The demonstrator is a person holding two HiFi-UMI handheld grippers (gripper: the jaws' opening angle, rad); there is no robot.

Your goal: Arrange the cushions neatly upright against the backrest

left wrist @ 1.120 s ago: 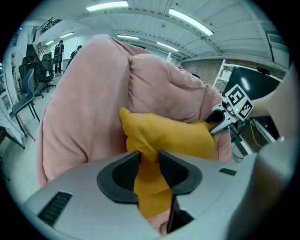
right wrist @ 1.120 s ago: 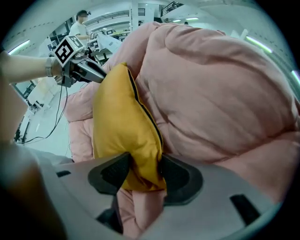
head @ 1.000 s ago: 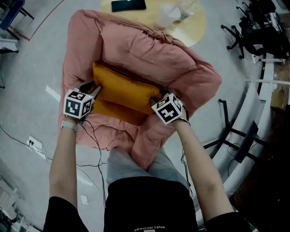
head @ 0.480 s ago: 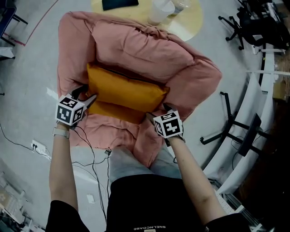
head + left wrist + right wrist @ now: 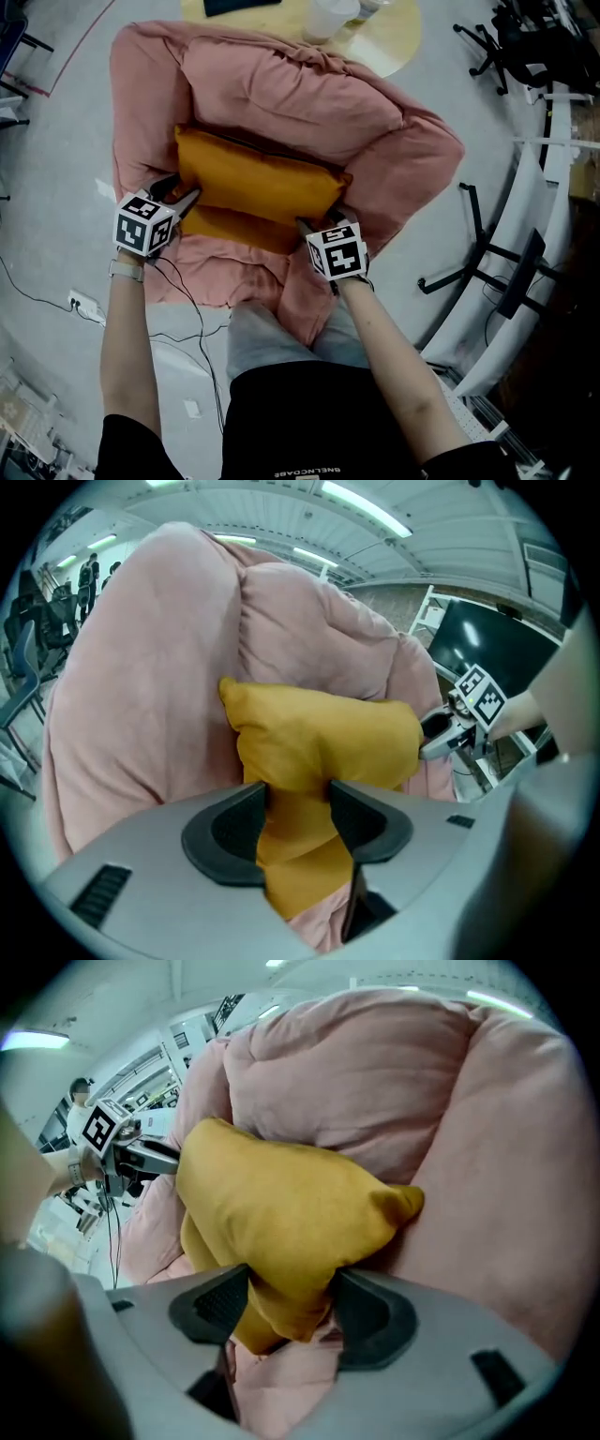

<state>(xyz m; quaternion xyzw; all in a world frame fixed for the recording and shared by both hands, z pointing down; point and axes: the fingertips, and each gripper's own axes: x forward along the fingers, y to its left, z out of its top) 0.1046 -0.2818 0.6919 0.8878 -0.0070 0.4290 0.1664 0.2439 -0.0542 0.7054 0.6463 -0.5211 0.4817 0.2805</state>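
Observation:
Two mustard-yellow cushions sit in a pink armchair [image 5: 150, 112]. The upper cushion [image 5: 258, 183] leans along the backrest [image 5: 281, 94]; the lower cushion [image 5: 230, 228] lies flat on the seat under it. My left gripper [image 5: 183, 197] is at their left end. Its jaws [image 5: 298, 794] are closing with yellow fabric between them, the pads not visibly pressing. My right gripper [image 5: 305, 227] is at the front right corner. Its jaws [image 5: 291, 1293] are also closing, around the upper cushion's [image 5: 281, 1213] lower corner. Each gripper view shows the other gripper: the right [image 5: 450, 733] and the left [image 5: 141, 1152].
A round yellow table [image 5: 394, 37] with a white cup [image 5: 323, 14] and a dark tablet [image 5: 239, 5] stands behind the armchair. Cables [image 5: 187, 309] trail on the floor at my left. Office chairs [image 5: 525, 47] and a curved white rail [image 5: 525, 281] are on the right.
My right gripper has pulled back from the cushion's right end to its lower front corner. The left gripper has shifted slightly left. The upper cushion stays against the backrest.

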